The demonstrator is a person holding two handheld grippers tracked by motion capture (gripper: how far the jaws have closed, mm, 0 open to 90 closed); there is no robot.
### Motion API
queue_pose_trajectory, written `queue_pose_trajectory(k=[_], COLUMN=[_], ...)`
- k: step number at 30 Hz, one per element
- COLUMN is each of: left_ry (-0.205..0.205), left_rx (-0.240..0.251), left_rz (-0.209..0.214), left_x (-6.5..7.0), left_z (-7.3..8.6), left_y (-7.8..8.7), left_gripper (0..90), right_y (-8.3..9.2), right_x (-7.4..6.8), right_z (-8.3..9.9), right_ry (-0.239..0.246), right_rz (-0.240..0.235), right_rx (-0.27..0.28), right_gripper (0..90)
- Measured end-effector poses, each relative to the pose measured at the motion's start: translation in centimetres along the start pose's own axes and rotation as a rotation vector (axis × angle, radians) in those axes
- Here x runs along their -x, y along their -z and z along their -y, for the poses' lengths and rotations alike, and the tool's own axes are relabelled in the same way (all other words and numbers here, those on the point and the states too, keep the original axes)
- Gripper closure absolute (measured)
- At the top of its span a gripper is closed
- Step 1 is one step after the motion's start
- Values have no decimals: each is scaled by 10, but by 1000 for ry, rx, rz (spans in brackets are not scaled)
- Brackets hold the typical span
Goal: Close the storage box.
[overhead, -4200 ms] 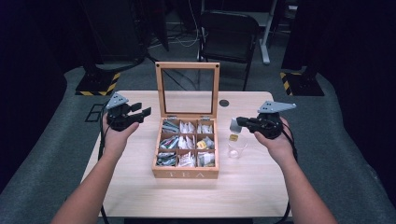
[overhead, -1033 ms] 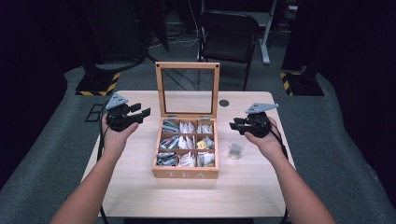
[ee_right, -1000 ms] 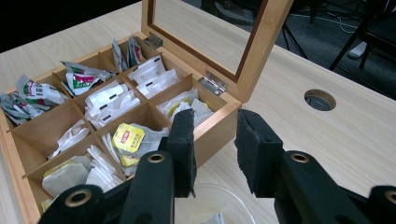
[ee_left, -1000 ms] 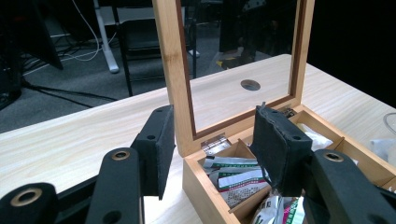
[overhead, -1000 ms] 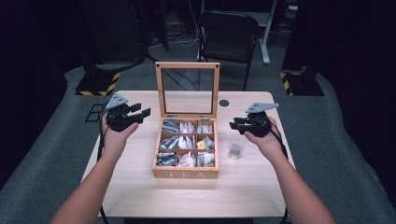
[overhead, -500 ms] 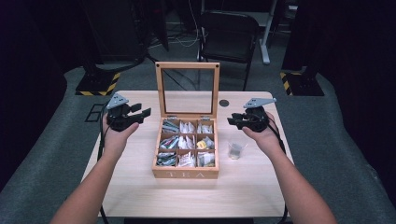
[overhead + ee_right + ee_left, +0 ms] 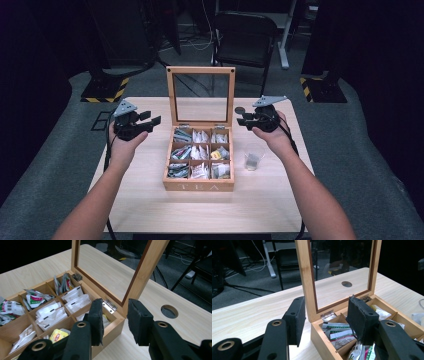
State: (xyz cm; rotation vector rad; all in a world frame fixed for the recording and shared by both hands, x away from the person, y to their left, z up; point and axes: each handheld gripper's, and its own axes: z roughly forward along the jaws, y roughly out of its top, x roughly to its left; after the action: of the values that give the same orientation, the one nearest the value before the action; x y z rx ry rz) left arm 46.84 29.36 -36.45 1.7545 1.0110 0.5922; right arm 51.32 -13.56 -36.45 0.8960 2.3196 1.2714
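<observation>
A wooden tea box (image 7: 200, 186) stands mid-table with its glass lid (image 7: 201, 71) upright. Its compartments hold several tea bags (image 7: 200, 152). My left gripper (image 7: 151, 119) hovers left of the box, open and empty; in the left gripper view its jaws (image 7: 327, 305) frame the lid's near post (image 7: 305, 277). My right gripper (image 7: 243, 118) hovers beside the lid's right post, open. Its jaws have just been opening, with nothing between them. In the right gripper view (image 7: 115, 307) they point at the box's back corner by the hinge (image 7: 110, 306).
A clear plastic cup (image 7: 253, 156) with a tea bag inside stands on the table right of the box, under my right wrist. A round hole (image 7: 169, 311) in the tabletop lies behind the right gripper. A black chair (image 7: 244, 37) stands beyond the table.
My right gripper has moved away from the cup, back and slightly up, to the lid's right side. The left gripper has stayed still.
</observation>
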Motion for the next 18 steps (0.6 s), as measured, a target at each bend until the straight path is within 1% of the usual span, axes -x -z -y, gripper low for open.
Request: queue_pose_trajectory(k=[3, 7, 10, 13, 16, 18], left_ry=[2, 6, 7, 7, 3, 8], left_rx=[3, 2, 1, 1, 0, 4], left_rz=[-1, -1, 2, -1, -4, -7], left_x=[0, -1, -2, -1, -1, -1], left_z=[0, 1, 1, 1, 1, 1], left_y=[0, -2, -2, -1, 1, 2], left_gripper=[488, 488, 488, 488, 487, 487], right_y=[-6, -13, -19, -25, -31, -34], right_x=[5, 12, 17, 23, 27, 28], right_z=[-3, -2, 1, 3, 5, 7], right_ry=[-1, -25, -39, -55, -61, -51], right_rz=[4, 7, 15, 3, -24, -13], right_rx=[-6, -3, -14, -11, -11, -19], right_gripper=[634, 626, 611, 580, 557, 549])
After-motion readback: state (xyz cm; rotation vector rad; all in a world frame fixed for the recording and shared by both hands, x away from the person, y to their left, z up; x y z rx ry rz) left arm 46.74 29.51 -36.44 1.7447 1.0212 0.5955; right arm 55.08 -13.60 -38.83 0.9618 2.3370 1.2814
